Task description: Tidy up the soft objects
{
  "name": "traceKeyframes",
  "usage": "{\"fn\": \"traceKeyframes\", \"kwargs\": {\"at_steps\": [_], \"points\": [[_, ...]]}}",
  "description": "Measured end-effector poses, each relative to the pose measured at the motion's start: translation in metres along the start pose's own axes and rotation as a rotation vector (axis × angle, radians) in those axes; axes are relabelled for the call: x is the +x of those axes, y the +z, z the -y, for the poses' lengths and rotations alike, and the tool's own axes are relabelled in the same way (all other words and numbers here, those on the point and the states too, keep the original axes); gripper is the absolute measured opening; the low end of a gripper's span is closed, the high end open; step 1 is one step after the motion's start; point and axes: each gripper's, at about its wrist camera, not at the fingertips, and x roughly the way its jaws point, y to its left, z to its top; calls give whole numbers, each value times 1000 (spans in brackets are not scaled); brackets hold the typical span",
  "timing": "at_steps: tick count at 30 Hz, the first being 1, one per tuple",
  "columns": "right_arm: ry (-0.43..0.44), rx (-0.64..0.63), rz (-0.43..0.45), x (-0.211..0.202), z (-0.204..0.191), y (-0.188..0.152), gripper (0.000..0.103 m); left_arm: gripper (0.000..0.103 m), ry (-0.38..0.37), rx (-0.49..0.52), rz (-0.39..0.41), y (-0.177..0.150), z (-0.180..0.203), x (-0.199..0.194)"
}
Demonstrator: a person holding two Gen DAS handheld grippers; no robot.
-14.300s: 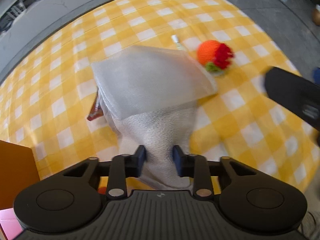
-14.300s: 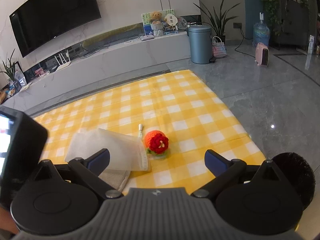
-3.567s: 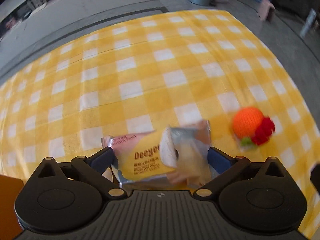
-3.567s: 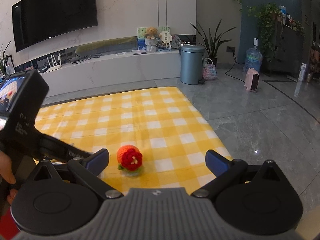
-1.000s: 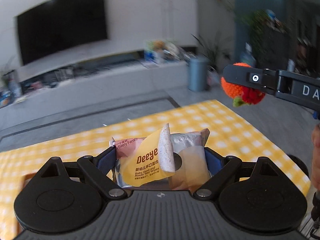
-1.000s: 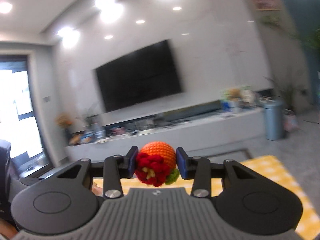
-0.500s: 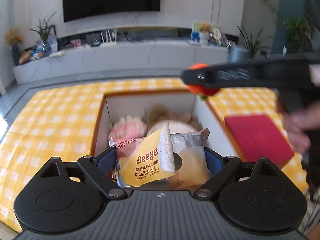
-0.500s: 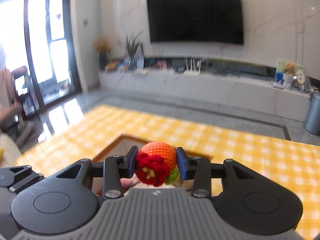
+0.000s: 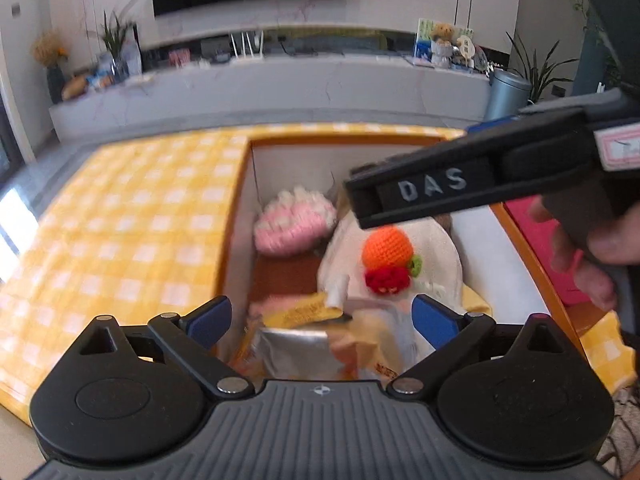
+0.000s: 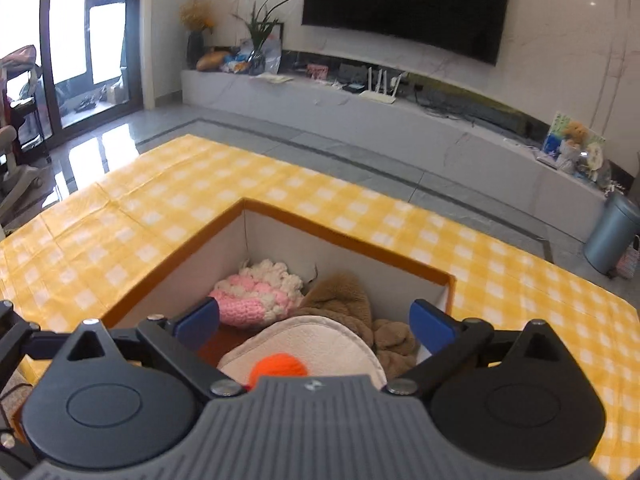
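Both tongs, left (image 9: 322, 316) and right (image 10: 314, 322), spread wide over box (image 10: 276, 210); dropping step; next, fetch remaining soft items.

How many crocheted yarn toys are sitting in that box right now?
2. The pink-and-white crochet toy lies at the far left of the box; the orange crochet ball rests on the white cloth nearer the middle. Others may be hidden underneath.
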Motion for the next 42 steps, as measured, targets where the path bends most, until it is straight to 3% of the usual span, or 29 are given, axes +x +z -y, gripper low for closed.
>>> {"fn": "traceKeyframes", "kwargs": {"at_steps": [3,7,10,15,19,28,42], "points": [[-17,39,59,-24,9,-3,100,103,49,22,86,1,7,-15],[-66,67,127,-64,27,-15,100,103,-24,-15,156,5,9,-31],[-122,101,172,-92,44,-33,100,103,-21,-86,224,9,11,-44],[-160,270,228,-123,76,-69,100,103,-36,-80,339,8,25,-58],[-202,269,242,-129,79,-92,100,103,-52,-96,347,10,33,-59],[-179,197,228,-121,64,-113,100,103,-115,-78,369,1,54,-57],[-193,176,265,-124,60,-115,100,103,-72,19,403,-12,84,-51]]}}
